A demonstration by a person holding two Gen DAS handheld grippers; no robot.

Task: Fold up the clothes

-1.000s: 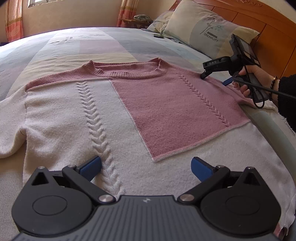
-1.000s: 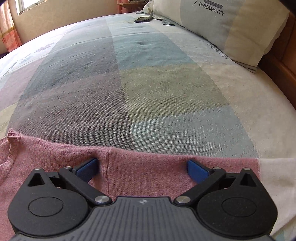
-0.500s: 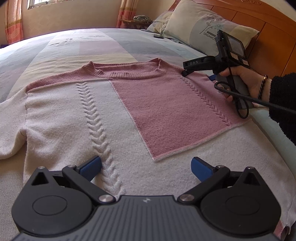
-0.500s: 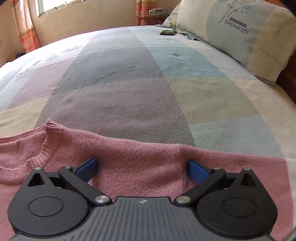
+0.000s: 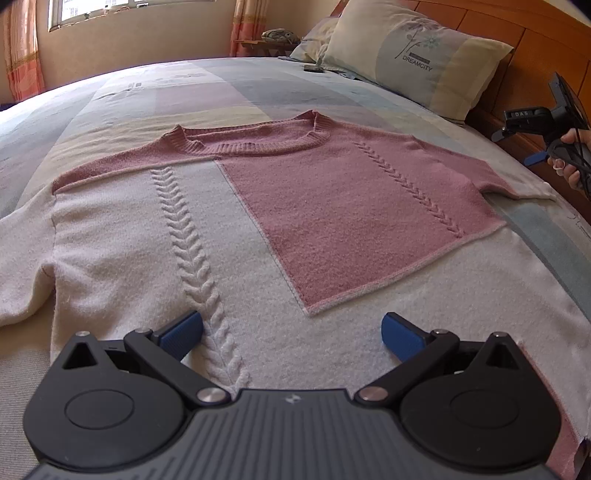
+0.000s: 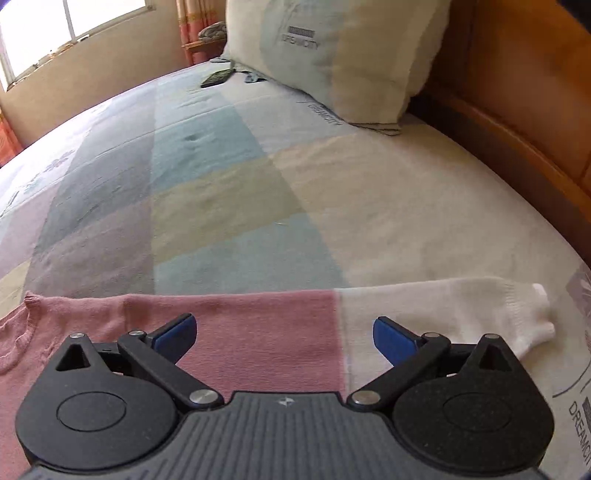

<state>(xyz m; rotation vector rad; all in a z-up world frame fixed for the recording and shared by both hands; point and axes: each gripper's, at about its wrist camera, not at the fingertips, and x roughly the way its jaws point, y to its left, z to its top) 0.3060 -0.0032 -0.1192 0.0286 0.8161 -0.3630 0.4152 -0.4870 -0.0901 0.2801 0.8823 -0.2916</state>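
— Where is the sweater [image 5: 258, 229]?
— It lies flat on the bed [image 5: 229, 96].
— And the fingers?
— The left gripper [image 5: 291, 330] and the right gripper [image 6: 284, 334] are both spread, holding nothing.

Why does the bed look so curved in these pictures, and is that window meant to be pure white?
Left wrist view: the fisheye lens bows the bed into a dome, though the sweater stays sharp and evenly lit. Right wrist view: the window is blown out to white by daylight, the pillow looks soft and hazy, and the headboard bends at the edge.
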